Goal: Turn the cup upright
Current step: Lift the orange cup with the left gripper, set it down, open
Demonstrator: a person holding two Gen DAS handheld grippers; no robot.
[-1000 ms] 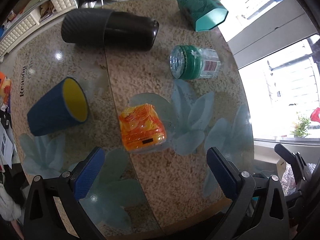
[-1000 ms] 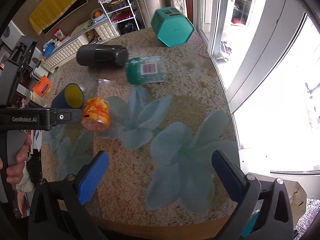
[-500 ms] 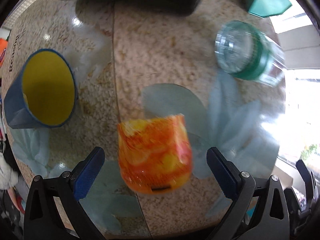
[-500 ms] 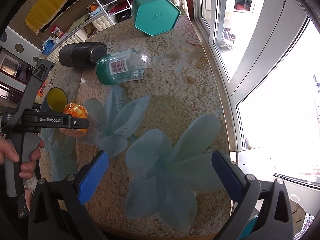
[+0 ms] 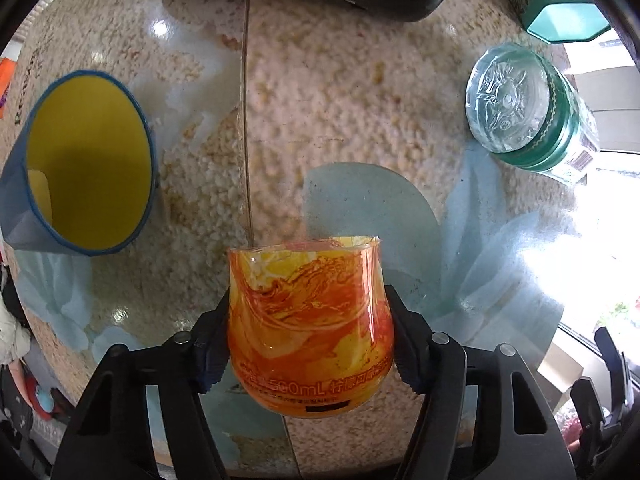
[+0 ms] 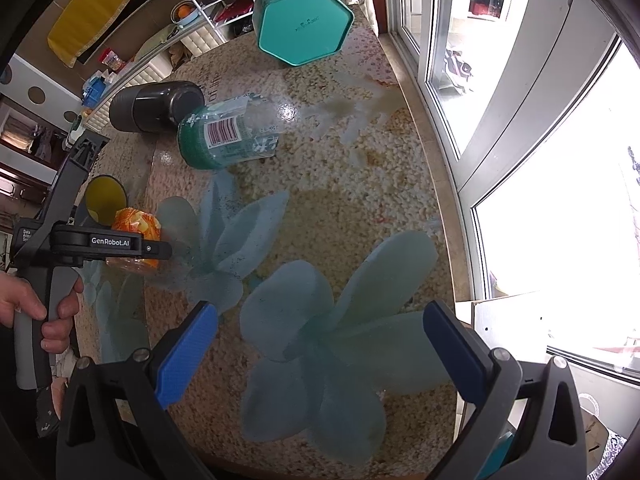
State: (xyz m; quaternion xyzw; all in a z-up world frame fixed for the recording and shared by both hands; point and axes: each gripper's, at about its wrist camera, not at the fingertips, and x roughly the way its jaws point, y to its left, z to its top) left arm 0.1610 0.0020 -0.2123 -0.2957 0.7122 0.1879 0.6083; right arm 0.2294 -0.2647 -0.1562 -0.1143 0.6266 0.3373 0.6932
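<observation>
Cup, the orange-and-yellow one, lies on its side on the stone table, and the left gripper has closed both pads against its flanks, so the grasp looks made. Lifting and turning it onto its base appear still to be done; which end is the mouth I cannot tell. Largest neighbour is the black cylinder at the far side, then the teal hexagonal box, the blue cup with yellow lining close on the left, and the green-banded clear jar further right. Open tabletop lies ahead and to the right; the near table edge sits just behind the grasp. The right gripper hangs wide apart, holding nothing.
</observation>
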